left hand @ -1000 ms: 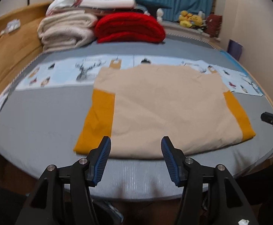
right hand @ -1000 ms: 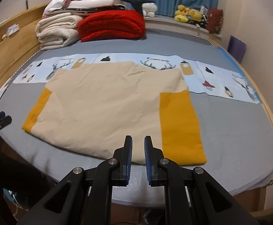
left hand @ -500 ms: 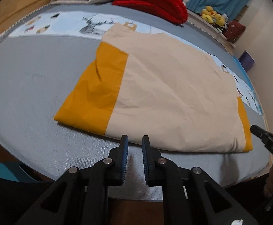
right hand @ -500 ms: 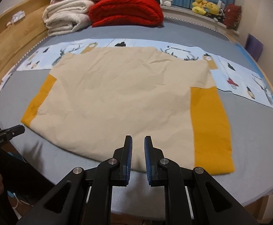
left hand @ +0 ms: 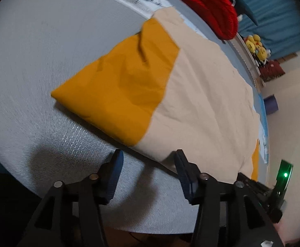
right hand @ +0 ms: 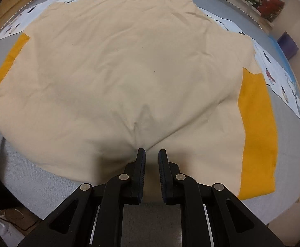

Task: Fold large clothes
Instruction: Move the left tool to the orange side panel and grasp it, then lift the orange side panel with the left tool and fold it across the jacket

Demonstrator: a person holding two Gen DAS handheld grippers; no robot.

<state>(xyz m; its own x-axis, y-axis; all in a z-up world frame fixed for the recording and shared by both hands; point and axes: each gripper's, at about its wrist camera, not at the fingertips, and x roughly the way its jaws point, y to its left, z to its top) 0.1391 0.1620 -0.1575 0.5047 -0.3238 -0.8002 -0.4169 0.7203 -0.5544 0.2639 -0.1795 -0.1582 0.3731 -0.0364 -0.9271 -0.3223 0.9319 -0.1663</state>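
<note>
From the left wrist view, the large cream cloth garment with mustard-yellow side panels lies spread flat on the grey woven bed cover, ahead of the left gripper. Its near hem runs just beyond the fingertips, and the yellow panel's pointed corner sits ahead and to the left of the left finger. The two blue-padded black fingers stand spread wide with nothing between them; the right fingertip reaches the cream hem edge, though contact cannot be confirmed, and the left one hangs over bare grey cover. Far ahead and to the right of the fingers lies a folded red fleece blanket, and beyond it a cluster of yellow plush toys before a teal curtain. Low at the right edge a black device with a green light shows. From the right wrist view, the same garment fills nearly everything ahead of the right gripper, its yellow panels out to the far left and far right of the fingers. The fingers stand close, a narrow gap left between them, and cream cloth bunches into a puckered ridge right at their tips; fabric appears to sit in the gap, so they seem to be pinching the hem, though the grip itself is partly hidden. A light-blue printed strip with deer figures lies under the garment's far edge, ahead and to the right.
</note>
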